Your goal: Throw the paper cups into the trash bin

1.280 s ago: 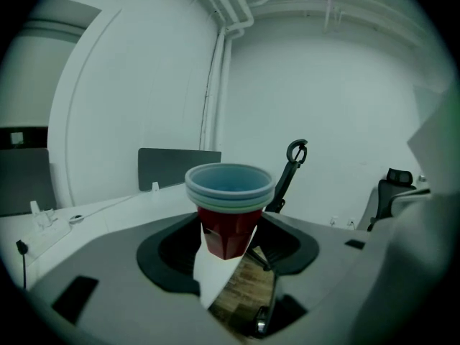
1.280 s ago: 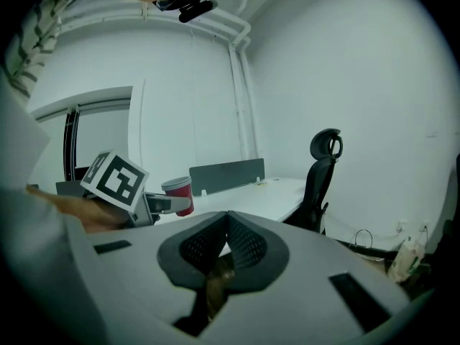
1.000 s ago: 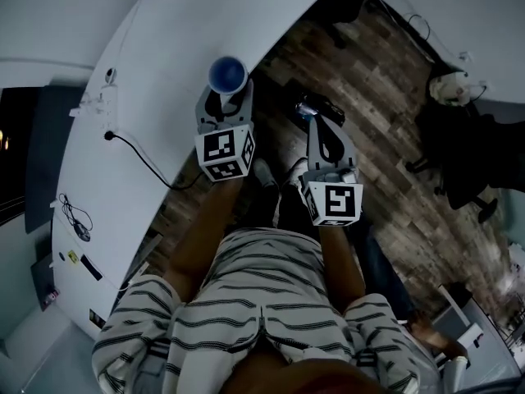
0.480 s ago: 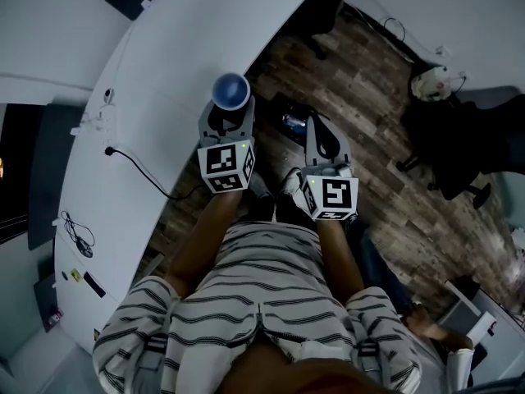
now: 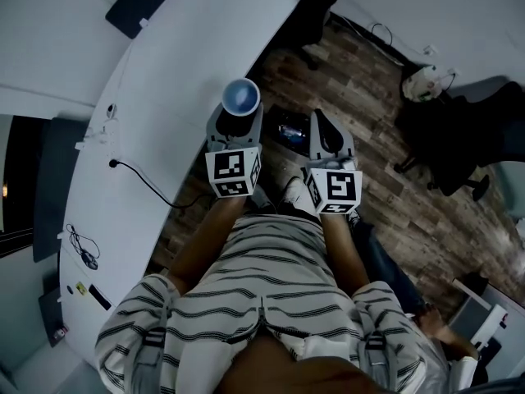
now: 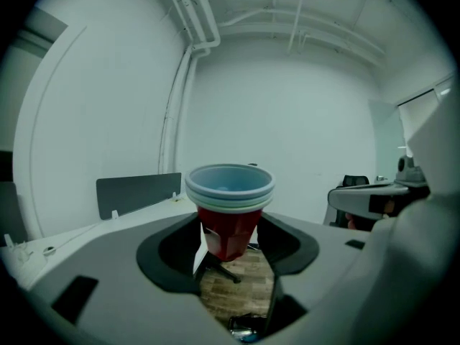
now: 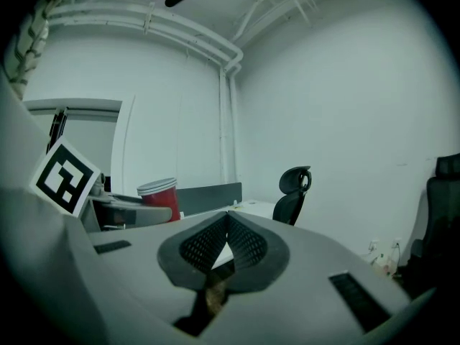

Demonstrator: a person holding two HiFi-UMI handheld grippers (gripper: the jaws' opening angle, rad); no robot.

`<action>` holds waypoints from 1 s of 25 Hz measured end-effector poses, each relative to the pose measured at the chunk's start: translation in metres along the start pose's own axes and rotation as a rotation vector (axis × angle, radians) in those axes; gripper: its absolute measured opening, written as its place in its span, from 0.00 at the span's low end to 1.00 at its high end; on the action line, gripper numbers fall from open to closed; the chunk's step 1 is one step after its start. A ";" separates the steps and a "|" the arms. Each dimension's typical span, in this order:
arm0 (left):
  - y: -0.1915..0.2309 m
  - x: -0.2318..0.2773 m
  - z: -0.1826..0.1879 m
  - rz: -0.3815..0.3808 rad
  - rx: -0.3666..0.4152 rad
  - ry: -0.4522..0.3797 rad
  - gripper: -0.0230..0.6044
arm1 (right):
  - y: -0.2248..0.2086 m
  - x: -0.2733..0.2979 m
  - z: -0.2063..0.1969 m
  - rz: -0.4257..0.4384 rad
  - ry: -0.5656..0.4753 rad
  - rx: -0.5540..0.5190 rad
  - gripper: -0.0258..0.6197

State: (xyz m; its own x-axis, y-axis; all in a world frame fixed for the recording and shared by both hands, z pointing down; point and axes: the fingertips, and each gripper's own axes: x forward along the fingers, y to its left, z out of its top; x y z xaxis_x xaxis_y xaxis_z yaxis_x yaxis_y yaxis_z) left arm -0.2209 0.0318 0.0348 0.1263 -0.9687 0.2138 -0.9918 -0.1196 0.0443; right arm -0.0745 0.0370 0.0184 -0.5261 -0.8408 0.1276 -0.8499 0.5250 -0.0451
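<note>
- The left hand-held gripper (image 5: 239, 121) was clamped on a nested stack of paper cups (image 5: 241, 96), one jaw on each side of the red body.
- In the left gripper view, the paper cups (image 6: 230, 196) stood upright in the left hand-held gripper (image 6: 230, 241). Their pale stacked rims sat above the jaws and the red lower part sat between the dark pads.
- From the head view the stack was held in the air, its open mouth facing up, over the curved edge of the white desk (image 5: 164, 80).
- The right hand-held gripper (image 5: 321, 126) was beside the left one, over the wooden floor (image 5: 369, 113).
- In the right gripper view, the jaws of the right hand-held gripper (image 7: 228, 220) met at their tips, with nothing between them.
- That same view caught the red cups (image 7: 159, 198) off to the left, beside the left gripper's marker cube (image 7: 65, 178).
- A dark object (image 5: 289, 131) lay on the floor between the two grippers, too dim to identify.
- A black cable (image 5: 139, 175) trailed across the desk, and a dark divider panel (image 5: 152, 2) stood at the far side of the desk.
- An office chair (image 7: 295, 189) stood by the wall ahead of the right gripper.
- The person's striped shirt (image 5: 262, 302) filled the lower part of the head view.
</note>
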 end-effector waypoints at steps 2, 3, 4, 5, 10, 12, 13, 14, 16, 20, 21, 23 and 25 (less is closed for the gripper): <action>-0.008 0.001 0.003 -0.026 0.012 -0.003 0.45 | -0.003 -0.002 0.005 -0.012 -0.012 -0.004 0.05; -0.012 0.001 0.005 -0.037 0.022 -0.005 0.45 | -0.005 -0.002 0.008 -0.016 -0.018 -0.009 0.05; -0.016 0.002 0.006 -0.049 0.032 -0.007 0.45 | -0.007 -0.002 0.011 -0.020 -0.025 -0.013 0.05; -0.021 0.002 0.008 -0.061 0.042 -0.009 0.45 | -0.010 -0.003 0.013 -0.027 -0.032 -0.016 0.05; -0.043 0.008 0.010 -0.117 0.066 -0.011 0.45 | -0.025 -0.012 0.018 -0.076 -0.053 -0.007 0.05; -0.052 0.010 0.012 -0.138 0.074 -0.014 0.45 | -0.032 -0.017 0.019 -0.095 -0.059 -0.004 0.05; -0.057 0.011 0.013 -0.149 0.076 -0.016 0.45 | -0.035 -0.019 0.020 -0.105 -0.061 -0.003 0.05; -0.061 0.012 0.013 -0.160 0.077 -0.016 0.45 | -0.039 -0.022 0.020 -0.115 -0.063 -0.001 0.05; -0.069 0.013 0.012 -0.180 0.078 -0.014 0.45 | -0.045 -0.026 0.020 -0.135 -0.064 0.003 0.05; -0.086 0.012 0.008 -0.215 0.079 -0.008 0.45 | -0.054 -0.038 0.017 -0.166 -0.060 0.007 0.05; -0.090 0.011 0.006 -0.222 0.078 -0.005 0.45 | -0.056 -0.041 0.016 -0.171 -0.058 0.007 0.05; -0.098 0.010 0.003 -0.236 0.076 0.002 0.45 | -0.060 -0.047 0.014 -0.183 -0.056 0.010 0.05; -0.107 0.008 0.000 -0.254 0.079 0.008 0.45 | -0.065 -0.053 0.012 -0.197 -0.054 0.013 0.05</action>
State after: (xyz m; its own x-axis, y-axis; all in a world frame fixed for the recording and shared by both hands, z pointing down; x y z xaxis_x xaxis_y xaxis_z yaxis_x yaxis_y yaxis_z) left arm -0.1139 0.0365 0.0324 0.3711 -0.9037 0.2138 -0.9266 -0.3755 0.0211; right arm 0.0082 0.0462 0.0024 -0.3499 -0.9332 0.0822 -0.9368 0.3479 -0.0373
